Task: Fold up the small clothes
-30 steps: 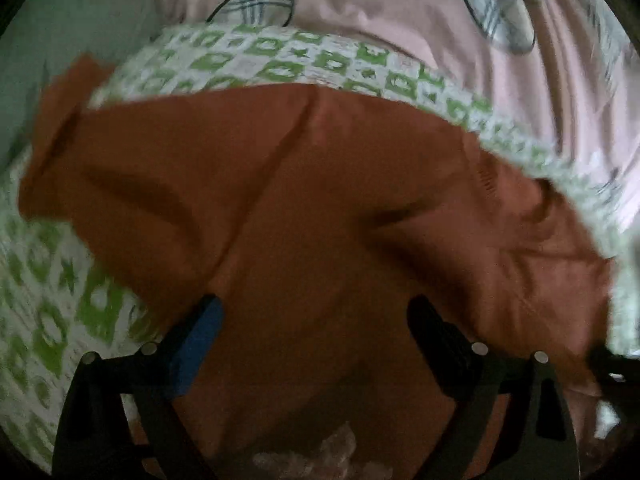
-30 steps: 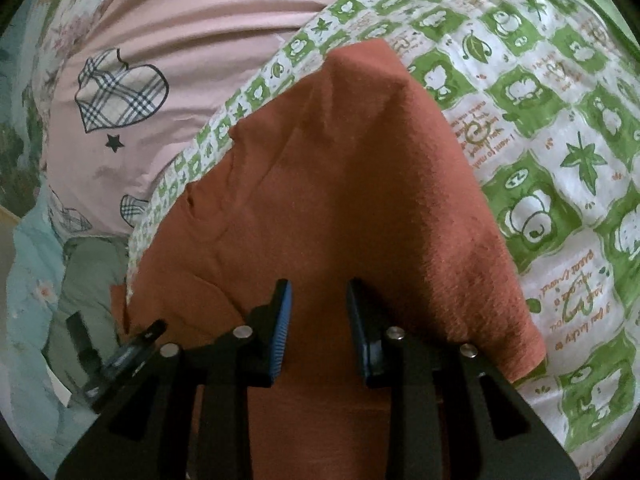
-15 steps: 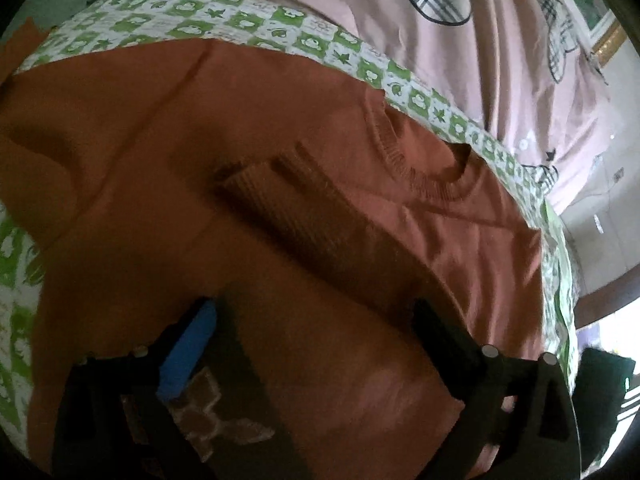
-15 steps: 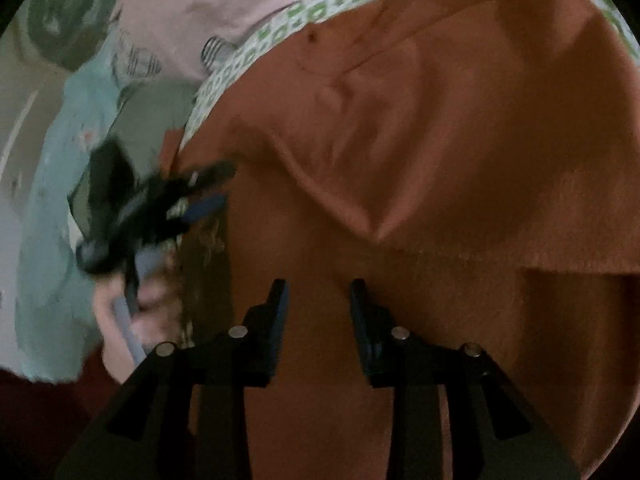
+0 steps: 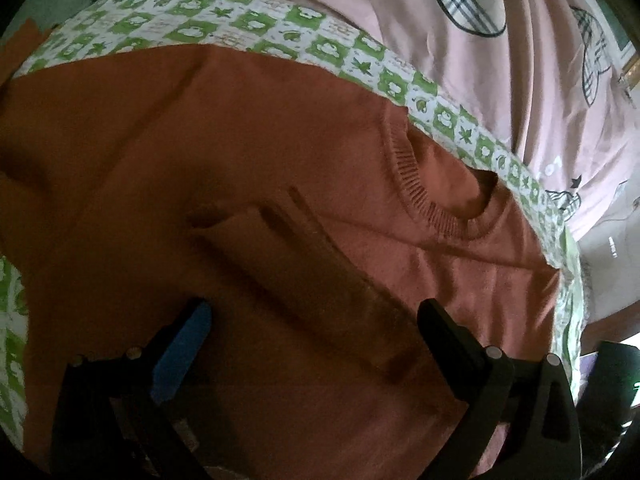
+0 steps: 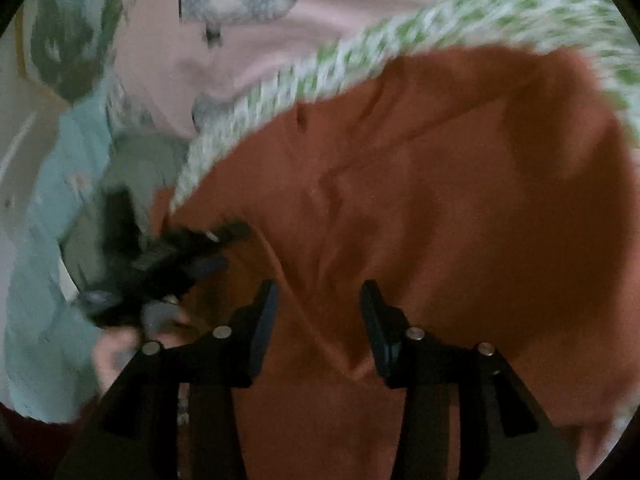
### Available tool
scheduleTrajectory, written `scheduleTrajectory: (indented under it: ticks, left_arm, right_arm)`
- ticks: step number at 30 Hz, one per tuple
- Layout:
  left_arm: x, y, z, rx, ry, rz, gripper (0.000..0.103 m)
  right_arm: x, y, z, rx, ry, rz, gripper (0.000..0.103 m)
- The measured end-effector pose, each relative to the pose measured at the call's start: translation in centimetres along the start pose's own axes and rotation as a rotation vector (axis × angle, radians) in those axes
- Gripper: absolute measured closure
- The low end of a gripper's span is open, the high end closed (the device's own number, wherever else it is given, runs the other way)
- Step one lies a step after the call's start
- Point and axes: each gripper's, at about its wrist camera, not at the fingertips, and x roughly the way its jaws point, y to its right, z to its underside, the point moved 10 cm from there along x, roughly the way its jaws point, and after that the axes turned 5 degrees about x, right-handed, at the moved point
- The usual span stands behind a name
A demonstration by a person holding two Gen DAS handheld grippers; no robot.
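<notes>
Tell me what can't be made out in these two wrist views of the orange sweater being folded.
- Orange sweater: its hem is cut off by the left wrist view's bottom edge and the left tool.
- Left tool in the right wrist view: motion blur hides its jaws.
- Checked cloth: its print is smeared in the right wrist view.
- Right tool: open, but whether the pads touch fabric is unclear.

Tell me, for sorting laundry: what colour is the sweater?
Rust orange sweater, plain, ribbed collar; clearest in the left wrist view.
</notes>
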Motion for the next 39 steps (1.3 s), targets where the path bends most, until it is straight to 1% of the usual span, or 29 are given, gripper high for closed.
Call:
scheduleTrajectory:
  ticks: [2,4,5,6,8,10,11,12,13,14,15,16,17,18,19,20,21,22,23,24,25,27,29,32,33,34,35,37,39]
  left_arm:
    - [-0.2,-0.8,0.1,-0.012,-0.008,0.009,0.001]
    - [-0.2,-1.2,0.3,-0.018,-0.013,0.02,0.001]
    - [-0.2,-1.1,0.3,-0.016,-0.01,0.015,0.001]
    - [-0.1,-1.0,0.3,-0.009,-0.007,-0.002,0.001]
    - [0.1,-0.6,0.5,0.022,0.0,-0.05,0.001]
    - [0.1,-0.5,0.8,0.066,0.016,-0.085,0.007]
    - [0.0,-0.5,1.0,0.104,0.035,-0.108,0.018]
    - [-0.2,-0.6,1.2,0.15,0.058,-0.134,0.031]
    - [-0.4,-0.9,1.4,0.189,0.078,-0.158,0.038]
    - [-0.5,-1.0,1.4,0.206,0.089,-0.166,0.055]
    - [-0.8,-1.0,1.1,0.226,0.1,-0.159,0.087]
    - [-1.0,-0.6,0.7,0.226,0.09,-0.102,0.099]
    - [-1.5,-0.2,0.0,0.209,0.087,-0.038,0.098]
    - [-2.3,0.0,-0.7,0.199,0.111,-0.008,0.098]
    - [-3.4,-0.1,-1.9,0.204,0.157,0.001,0.098]
    - [-4.0,-0.4,-2.4,0.209,0.18,-0.005,0.098]
    - [-4.2,-1.2,-3.0,0.215,0.2,-0.026,0.098]
    - [-3.9,-2.1,-3.2,0.218,0.206,-0.054,0.098]
    - [-3.3,-3.4,-3.2,0.211,0.194,-0.082,0.098]
    - [-2.5,-4.8,-2.8,0.187,0.162,-0.082,0.098]
    - [-2.0,-5.5,-2.5,0.165,0.142,-0.054,0.098]
    - [-1.8,-6.2,-2.1,0.148,0.142,-0.015,0.098]
    - [-1.8,-6.3,-1.9,0.167,0.147,-0.023,0.098]
    - [-1.6,-6.2,-1.9,0.177,0.149,-0.031,0.098]
    - [-1.5,-6.1,-2.1,0.179,0.152,-0.031,0.098]
    - [-1.5,-5.8,-2.3,0.182,0.152,-0.032,0.098]
    - [-2.0,-5.3,-2.3,0.19,0.154,-0.032,0.098]
    - [-2.8,-4.3,-2.5,0.208,0.171,-0.005,0.097]
    - [-2.6,-3.8,-2.4,0.232,0.18,-0.01,0.097]
  right_arm:
    - [1.9,-2.1,2.1,-0.075,-0.09,-0.03,0.056]
    - [1.7,-4.3,4.1,-0.161,-0.122,-0.078,0.056]
    - [1.3,-5.0,4.9,-0.17,-0.13,-0.108,0.056]
    - [0.6,-5.2,5.4,-0.173,-0.125,-0.122,0.056]
    - [-1.4,-4.5,5.5,-0.161,-0.079,-0.09,0.056]
    - [-3.6,-3.1,4.8,-0.122,-0.018,-0.055,0.056]
    - [-4.9,-2.2,4.3,-0.104,0.022,-0.036,0.056]
    - [-6.5,-1.2,3.6,-0.083,0.075,-0.009,0.056]
    - [-8.2,0.3,2.7,-0.053,0.139,0.032,0.056]
    - [-9.9,2.0,1.7,-0.015,0.205,0.084,0.056]
    - [-11.0,3.3,1.0,0.019,0.25,0.12,0.056]
    - [-12.5,5.2,0.1,0.076,0.305,0.17,0.056]
    - [-13.8,6.5,-0.7,0.127,0.35,0.208,0.056]
    - [-15.0,7.7,-1.3,0.174,0.393,0.238,0.056]
    - [-16.0,8.8,-1.7,0.213,0.428,0.28,0.056]
    - [-16.6,9.7,-2.1,0.232,0.439,0.329,0.056]
    - [-16.7,10.4,-2.5,0.241,0.433,0.368,0.056]
    - [-16.8,11.2,-2.8,0.243,0.429,0.382,0.056]
    - [-16.4,11.7,-3.2,0.245,0.421,0.39,0.056]
    - [-15.8,12.3,-3.6,0.248,0.407,0.399,0.056]
    - [-14.8,12.7,-4.1,0.252,0.38,0.413,0.055]
    - [-13.3,13.3,-4.7,0.258,0.343,0.412,0.055]
    - [-12.0,13.9,-4.9,0.263,0.316,0.423,0.055]
    - [-10.1,14.1,-4.5,0.275,0.27,0.408,0.055]
    - [-9.7,14.0,-4.5,0.259,0.26,0.424,0.056]
    - [-10.0,13.7,-4.4,0.243,0.263,0.43,0.077]
    - [-10.7,13.4,-4.6,0.239,0.278,0.413,0.092]
    - [-12.6,13.3,-5.3,0.243,0.333,0.396,0.092]
    - [-13.0,14.1,-5.4,0.266,0.334,0.391,0.092]
